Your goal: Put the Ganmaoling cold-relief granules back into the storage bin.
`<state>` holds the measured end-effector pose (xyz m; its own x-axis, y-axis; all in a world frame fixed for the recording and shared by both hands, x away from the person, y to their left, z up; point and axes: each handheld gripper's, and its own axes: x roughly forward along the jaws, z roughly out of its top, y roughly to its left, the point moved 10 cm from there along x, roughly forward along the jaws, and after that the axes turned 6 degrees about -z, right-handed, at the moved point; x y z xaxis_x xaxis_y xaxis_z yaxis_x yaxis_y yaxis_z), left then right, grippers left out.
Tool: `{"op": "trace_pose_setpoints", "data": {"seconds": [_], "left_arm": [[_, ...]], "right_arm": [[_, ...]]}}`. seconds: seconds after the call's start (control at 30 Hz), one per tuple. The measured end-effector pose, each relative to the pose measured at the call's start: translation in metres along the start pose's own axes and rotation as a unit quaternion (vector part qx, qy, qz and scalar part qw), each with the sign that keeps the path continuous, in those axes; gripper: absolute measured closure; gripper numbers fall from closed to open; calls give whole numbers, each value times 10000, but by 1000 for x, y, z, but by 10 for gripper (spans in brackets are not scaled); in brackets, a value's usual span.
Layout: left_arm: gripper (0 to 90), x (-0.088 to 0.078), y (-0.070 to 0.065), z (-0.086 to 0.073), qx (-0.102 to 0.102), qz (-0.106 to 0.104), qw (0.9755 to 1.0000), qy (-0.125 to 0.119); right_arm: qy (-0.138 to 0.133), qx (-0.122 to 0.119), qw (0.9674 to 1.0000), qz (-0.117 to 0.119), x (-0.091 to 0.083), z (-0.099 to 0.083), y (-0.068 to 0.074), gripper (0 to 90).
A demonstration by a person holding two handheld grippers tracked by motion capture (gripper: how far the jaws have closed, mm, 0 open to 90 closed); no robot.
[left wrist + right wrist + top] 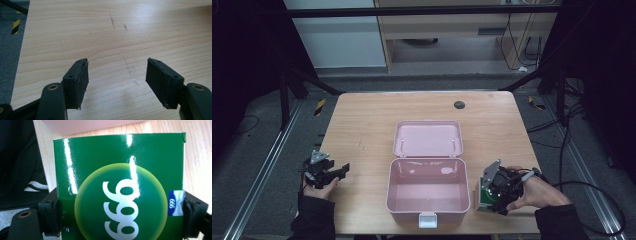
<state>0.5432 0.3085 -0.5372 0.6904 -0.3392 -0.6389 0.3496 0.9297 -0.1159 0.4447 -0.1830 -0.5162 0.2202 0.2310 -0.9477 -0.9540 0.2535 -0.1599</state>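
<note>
Right gripper (492, 196) fingers clamped green box (120, 182) beside open pink case (428, 192); lift level, clear rim. Left gripper (117, 75) fingers wide, empty over tabletop (112, 37).

A glossy green box (120, 185) bearing a yellow-green disc with white "999" and a small blue sticker at one edge. It stands on the bench, at 3 o'clock of the open pink case (428, 186), just beside it.

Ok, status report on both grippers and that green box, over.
Right gripper shut on the green box, right of the open pink case. Left gripper open, nothing between its jaws, over bare table. Path to case looks clear.
</note>
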Motion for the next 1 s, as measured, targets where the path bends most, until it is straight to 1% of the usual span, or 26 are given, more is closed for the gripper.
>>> {"op": "trace_pose_setpoints", "data": {"seconds": [0.03,0.1,0.23,0.27,0.33,0.57,0.63,0.83,0.93,1.0], "left_arm": [[338,0,0,0,2,2,10000,3],[337,0,0,0,4,0,10000,8],[337,0,0,0,6,2,10000,11],[337,0,0,0,9,1,10000,11],[337,0,0,0,4,2,10000,9],[337,0,0,0,8,0,10000,12],[337,0,0,0,7,1,10000,14],[337,0,0,-1,20,1,10000,24],[337,0,0,0,20,-2,10000,21],[337,0,0,0,21,-1,10000,20]], "right_arm": [[-28,-28,10000,-12,-2,1,-1,155],[-72,25,10000,-30,-7,2,-1,155],[-124,27,9999,-67,-13,3,-2,156],[-140,81,9998,-79,-17,3,-2,156],[-151,56,9998,-92,-18,3,-3,156],[-239,74,9995,-176,-35,7,-6,157],[-227,69,9996,-172,-36,8,-7,157],[-285,54,9993,-250,-49,13,-10,157],[-317,87,9990,-297,-56,16,-12,157],[-376,90,9987,-331,-60,19,-13,158]]}}
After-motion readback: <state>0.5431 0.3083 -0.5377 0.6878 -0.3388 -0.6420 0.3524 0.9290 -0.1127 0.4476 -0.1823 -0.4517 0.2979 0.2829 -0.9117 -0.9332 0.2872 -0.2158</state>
